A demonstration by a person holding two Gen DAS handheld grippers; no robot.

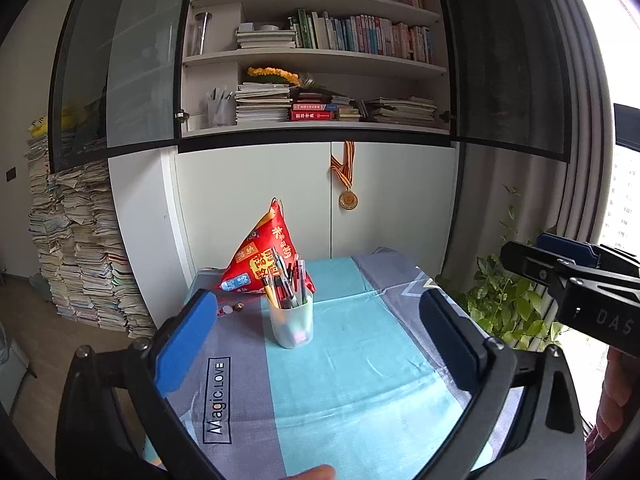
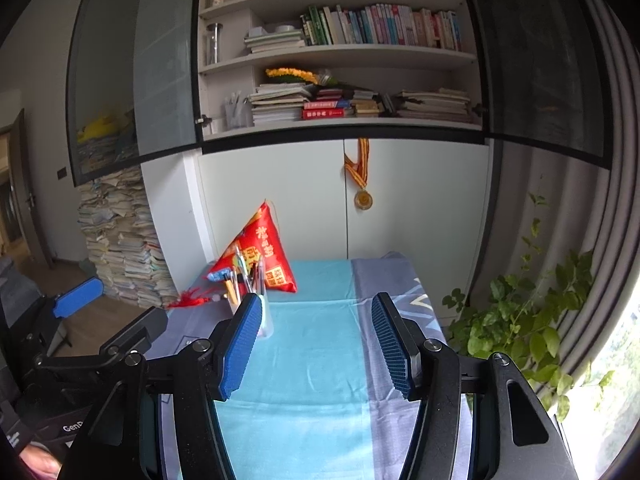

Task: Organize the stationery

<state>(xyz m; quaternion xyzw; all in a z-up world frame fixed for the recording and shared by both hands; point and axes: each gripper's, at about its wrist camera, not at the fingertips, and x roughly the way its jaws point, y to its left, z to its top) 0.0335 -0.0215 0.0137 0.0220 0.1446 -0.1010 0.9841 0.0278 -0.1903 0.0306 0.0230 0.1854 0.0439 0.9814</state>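
Note:
A pale green cup [image 1: 291,322] full of pens [image 1: 286,282] stands upright on the table's blue and grey cloth [image 1: 360,352], left of centre. Behind it stands a red pyramid-shaped pouch [image 1: 264,254]. My left gripper [image 1: 320,340] is open and empty, held above the near part of the table, the cup between and beyond its fingers. My right gripper [image 2: 316,344] is open and empty, to the right of the cup [image 2: 266,322]; its left finger [image 2: 240,348] partly hides the cup. The pouch [image 2: 264,256] and the left gripper [image 2: 116,322] also show in the right wrist view.
A white cabinet [image 1: 280,200] with a hanging medal [image 1: 347,196] stands behind the table, book shelves above. Tall paper stacks [image 1: 84,248] stand on the floor at left. A leafy plant [image 1: 508,300] and curtain are at right. A red tassel [image 2: 188,298] lies beside the pouch.

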